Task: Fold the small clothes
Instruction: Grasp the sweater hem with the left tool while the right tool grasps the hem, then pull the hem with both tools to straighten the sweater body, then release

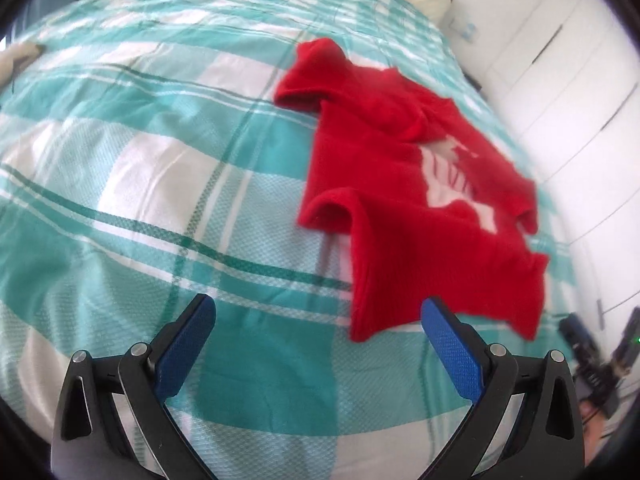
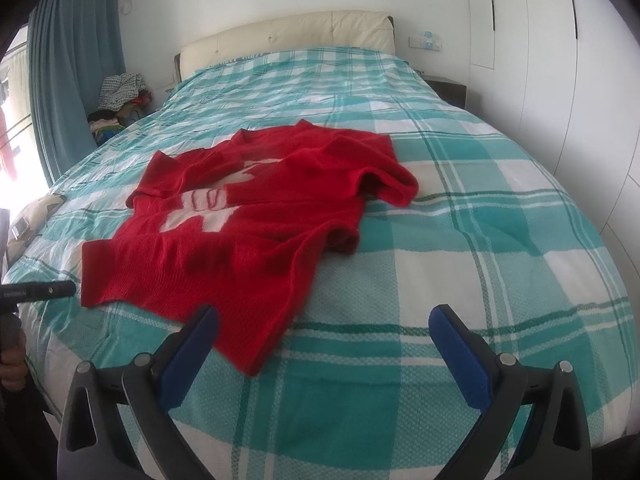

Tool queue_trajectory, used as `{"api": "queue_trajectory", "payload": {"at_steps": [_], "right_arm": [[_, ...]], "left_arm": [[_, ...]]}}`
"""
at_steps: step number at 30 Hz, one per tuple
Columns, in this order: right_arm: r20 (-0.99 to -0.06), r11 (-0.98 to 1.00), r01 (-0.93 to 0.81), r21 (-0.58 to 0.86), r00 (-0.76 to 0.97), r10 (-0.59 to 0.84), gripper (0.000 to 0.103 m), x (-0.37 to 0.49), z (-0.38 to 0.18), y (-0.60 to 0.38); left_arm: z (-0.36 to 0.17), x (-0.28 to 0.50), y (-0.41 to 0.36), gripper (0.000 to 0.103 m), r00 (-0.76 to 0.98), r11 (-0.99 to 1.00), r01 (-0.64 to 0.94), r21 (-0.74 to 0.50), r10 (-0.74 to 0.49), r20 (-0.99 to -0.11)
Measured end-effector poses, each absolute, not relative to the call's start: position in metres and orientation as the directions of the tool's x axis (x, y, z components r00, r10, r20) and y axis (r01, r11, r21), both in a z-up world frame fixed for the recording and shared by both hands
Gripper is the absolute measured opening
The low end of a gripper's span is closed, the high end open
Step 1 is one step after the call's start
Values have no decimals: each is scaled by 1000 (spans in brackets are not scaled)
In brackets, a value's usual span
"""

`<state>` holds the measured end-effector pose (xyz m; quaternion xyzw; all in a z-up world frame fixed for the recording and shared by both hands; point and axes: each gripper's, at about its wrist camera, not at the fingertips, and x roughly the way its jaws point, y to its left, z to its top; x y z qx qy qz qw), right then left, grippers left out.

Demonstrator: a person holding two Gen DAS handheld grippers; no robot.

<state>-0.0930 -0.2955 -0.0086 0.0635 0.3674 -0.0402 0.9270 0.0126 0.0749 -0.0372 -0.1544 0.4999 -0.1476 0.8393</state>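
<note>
A small red knitted sweater (image 1: 404, 184) with a white pattern on its front lies spread and rumpled on a bed with a teal and white checked cover (image 1: 160, 160). My left gripper (image 1: 318, 310) is open above the cover, its right finger near the sweater's hem. In the right wrist view the same sweater (image 2: 256, 216) lies ahead and to the left. My right gripper (image 2: 324, 320) is open with nothing between its fingers, and the sweater's near corner reaches toward its left finger (image 2: 188, 352). The other gripper (image 1: 592, 364) shows at the lower right edge of the left wrist view.
A cream padded headboard (image 2: 288, 36) stands at the far end of the bed. White wardrobe doors (image 2: 560, 60) line the right wall. Blue curtains (image 2: 72, 72) and a pile of clothes (image 2: 120, 96) are at the far left. A person's hand (image 2: 12, 360) shows at the left edge.
</note>
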Motion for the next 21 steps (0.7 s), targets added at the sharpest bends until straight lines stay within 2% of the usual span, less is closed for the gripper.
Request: {"api": "queue_trajectory", "payload": {"at_steps": [2,5,7,9,10,11,12,14,17,21], "right_arm": [[-706,988,104,111,708,5,103,-90,-15,-294],[-725,977,58,205,680,111,103,-81,-24,-290],[-726,961,37,274,663,182,103,-72,-33,-289],[-748,954,50,295,633,198,101,-60,-42,-287],[-752,952,59,302,628,199,96,-55,-45,-288],[-756,949,61,308,622,205,74,-50,-47,-288],[-765,950,55,307,609,212,42,-47,-49,-288],[-764,940,41,338,596,248,4,-48,-45,-291],[-746,933,28,359,610,268,4,-69,-24,-298],[-748,923,-5,384,584,314,4,-111,5,-302]], "left_arm": [[-44,16,64,102,411,879,129,-459,-468,-782],[-47,21,39,97,412,898,177,-403,-439,-798],[-43,22,26,81,434,902,231,-365,-431,-791],[-43,25,18,52,427,900,261,-350,-433,-794],[-44,27,17,42,419,897,264,-356,-439,-795],[-45,28,17,13,407,894,262,-364,-445,-798],[-45,27,19,4,397,891,259,-374,-451,-799],[-39,21,28,3,404,890,245,-385,-455,-793],[-16,3,53,2,416,870,243,-428,-493,-764],[4,-25,76,2,384,865,271,-423,-500,-776]]}}
